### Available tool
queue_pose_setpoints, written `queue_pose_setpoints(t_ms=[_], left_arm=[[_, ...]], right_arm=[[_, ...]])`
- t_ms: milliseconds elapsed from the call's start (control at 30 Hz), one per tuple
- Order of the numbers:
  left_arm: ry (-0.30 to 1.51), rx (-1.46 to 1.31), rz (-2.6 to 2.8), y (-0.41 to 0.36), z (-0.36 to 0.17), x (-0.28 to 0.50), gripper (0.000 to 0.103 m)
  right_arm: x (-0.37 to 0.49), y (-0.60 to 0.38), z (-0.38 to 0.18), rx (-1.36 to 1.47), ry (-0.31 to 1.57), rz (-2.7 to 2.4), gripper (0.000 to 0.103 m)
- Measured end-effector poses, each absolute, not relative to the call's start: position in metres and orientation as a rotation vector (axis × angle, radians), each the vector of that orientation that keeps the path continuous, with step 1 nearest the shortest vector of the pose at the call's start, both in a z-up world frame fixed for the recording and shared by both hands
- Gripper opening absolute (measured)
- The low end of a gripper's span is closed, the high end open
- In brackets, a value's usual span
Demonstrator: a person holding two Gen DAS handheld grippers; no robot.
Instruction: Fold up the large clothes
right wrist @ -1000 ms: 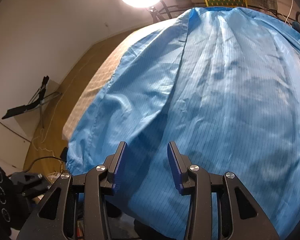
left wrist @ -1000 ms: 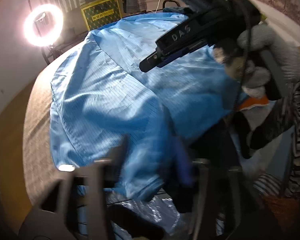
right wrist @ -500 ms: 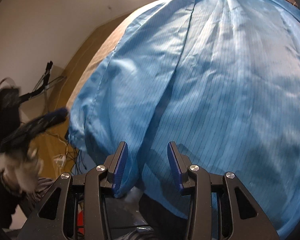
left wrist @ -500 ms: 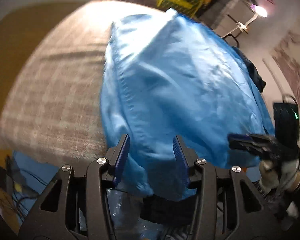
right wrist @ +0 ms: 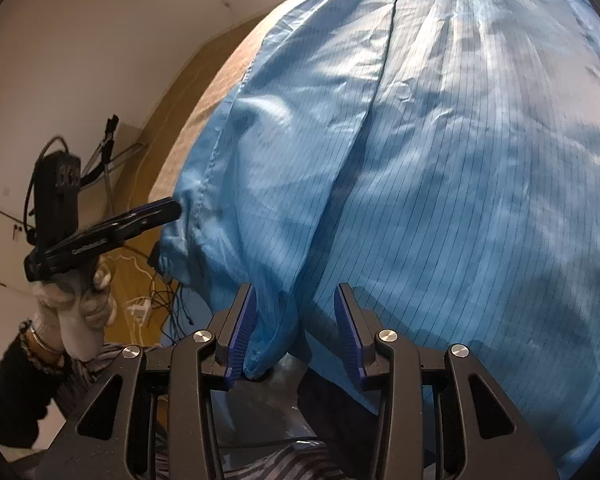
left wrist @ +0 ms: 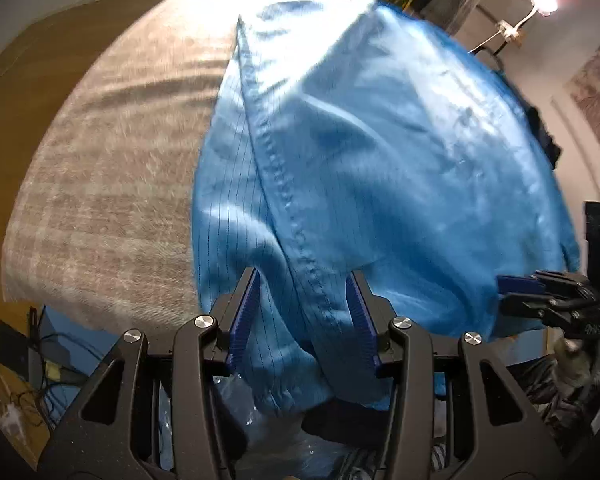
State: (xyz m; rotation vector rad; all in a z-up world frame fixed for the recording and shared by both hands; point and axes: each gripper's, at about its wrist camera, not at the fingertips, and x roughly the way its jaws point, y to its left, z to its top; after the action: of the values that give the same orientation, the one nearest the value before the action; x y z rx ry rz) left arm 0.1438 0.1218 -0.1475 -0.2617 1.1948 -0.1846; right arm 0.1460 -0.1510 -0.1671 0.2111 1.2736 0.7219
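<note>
1. Your blue garment point(left wrist: 380, 168) is spread across the checked beige bed point(left wrist: 112, 184), with its near edge hanging off the side toward you.
2. Left gripper point(left wrist: 302, 316) is angled down at the near-left corner. A stitched seam and bunched hem sit between the pads, but the pads aren't pressing on the cloth, so nothing's grabbed there.
3. Right gripper point(right wrist: 296, 326) is the same deal: a fold of hem hangs between the blue pads with gaps either side, so it's loose too.
4. Your gloved hand point(right wrist: 76, 300) shows in the right wrist view.
</note>
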Motion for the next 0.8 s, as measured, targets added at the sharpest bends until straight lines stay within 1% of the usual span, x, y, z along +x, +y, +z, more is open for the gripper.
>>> queue_pose_setpoints(t_ms=[33,133,167,200,233,267,333,367,433,567,700,733,767,800], left_arm=[[1.207,-0.272,-0.177,0.124,-0.151,0.145,0.046],[1.222,-0.292,-0.156,0.128,-0.155,0.15,0.046],[1.223,-0.32,-0.166,0.13,-0.155,0.15,0.034],[1.226,-0.345,-0.175,0.132,-0.157,0.152,0.025],[1.234,-0.371,-0.184,0.134,-0.16,0.154,0.014],[1.234,-0.382,-0.186,0.135,-0.161,0.154,0.01],[1.229,-0.385,-0.197,0.133,-0.16,0.156,0.004],[1.223,-0.378,-0.2,0.132,-0.159,0.157,0.004],[1.22,-0.363,-0.185,0.132,-0.156,0.157,0.004],[1.158,-0.279,-0.126,0.134,-0.14,0.149,0.005],[1.095,-0.303,-0.17,0.132,-0.127,0.148,0.005],[1.104,-0.316,-0.183,0.131,-0.128,0.154,0.005],[1.12,-0.335,-0.176,0.131,-0.131,0.161,0.011],[1.13,-0.365,-0.173,0.133,-0.134,0.167,0.014]], right_arm=[[0.146,-0.149,-0.169,0.207,1.279,0.72,0.034],[0.146,-0.149,-0.171,0.218,1.291,0.721,0.033],[0.146,-0.15,-0.171,0.222,1.292,0.724,0.033],[0.146,-0.151,-0.171,0.225,1.293,0.734,0.032],[0.146,-0.151,-0.171,0.227,1.294,0.741,0.026],[0.145,-0.152,-0.172,0.229,1.299,0.747,0.021],[0.145,-0.153,-0.174,0.238,1.311,0.757,0.018],[0.145,-0.151,-0.175,0.242,1.316,0.763,0.014],[0.144,-0.147,-0.175,0.245,1.323,0.781,0.01],[0.142,-0.143,-0.173,0.238,1.317,0.798,0.01],[0.143,-0.144,-0.175,0.24,1.32,0.786,0.01],[0.145,-0.145,-0.176,0.247,1.325,0.782,0.01],[0.146,-0.145,-0.177,0.254,1.328,0.778,0.01],[0.146,-0.145,-0.177,0.255,1.328,0.776,0.01]])
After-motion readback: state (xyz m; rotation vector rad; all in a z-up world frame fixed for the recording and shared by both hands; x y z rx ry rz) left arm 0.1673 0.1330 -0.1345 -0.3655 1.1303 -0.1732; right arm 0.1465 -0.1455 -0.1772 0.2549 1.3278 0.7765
